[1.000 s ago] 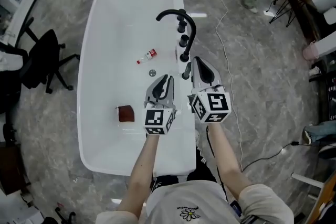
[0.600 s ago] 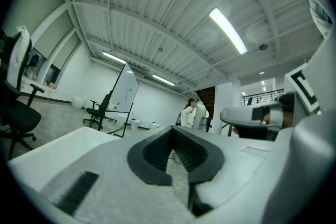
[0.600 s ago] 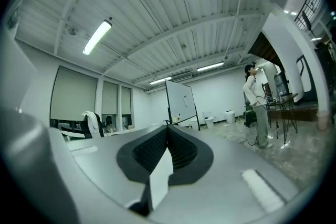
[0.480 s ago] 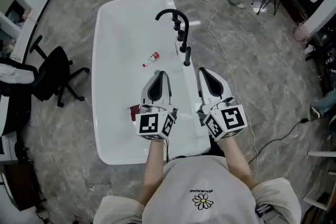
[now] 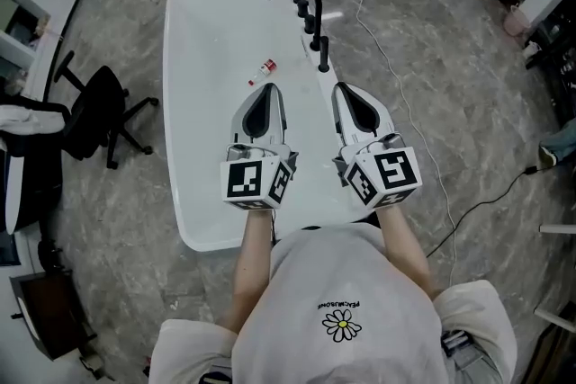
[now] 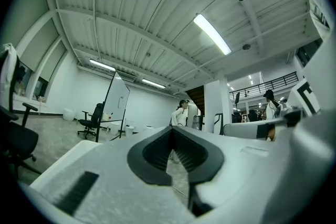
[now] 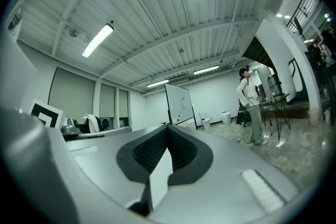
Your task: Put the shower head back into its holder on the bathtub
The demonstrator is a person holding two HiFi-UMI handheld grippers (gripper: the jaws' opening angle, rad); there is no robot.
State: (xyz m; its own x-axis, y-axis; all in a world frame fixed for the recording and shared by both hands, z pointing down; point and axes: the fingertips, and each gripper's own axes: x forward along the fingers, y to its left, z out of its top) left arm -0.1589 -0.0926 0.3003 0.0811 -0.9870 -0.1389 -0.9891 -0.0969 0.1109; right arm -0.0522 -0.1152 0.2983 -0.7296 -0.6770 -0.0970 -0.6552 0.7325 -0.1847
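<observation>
Since the black shower head seems to stand upright at its holder on the bathtub rim, I judge the task done, though the seating is too small to confirm.

Left hand-held gripper: jaws pressed together, nothing between them, touching nothing.

Right hand-held gripper: also closed and empty. The shower head is ahead of its tips, slightly to their left and apart from them.

The floor is grey stone; a black chair stands at the left; long lights shine on the white ceiling; a whiteboard stands far off.
</observation>
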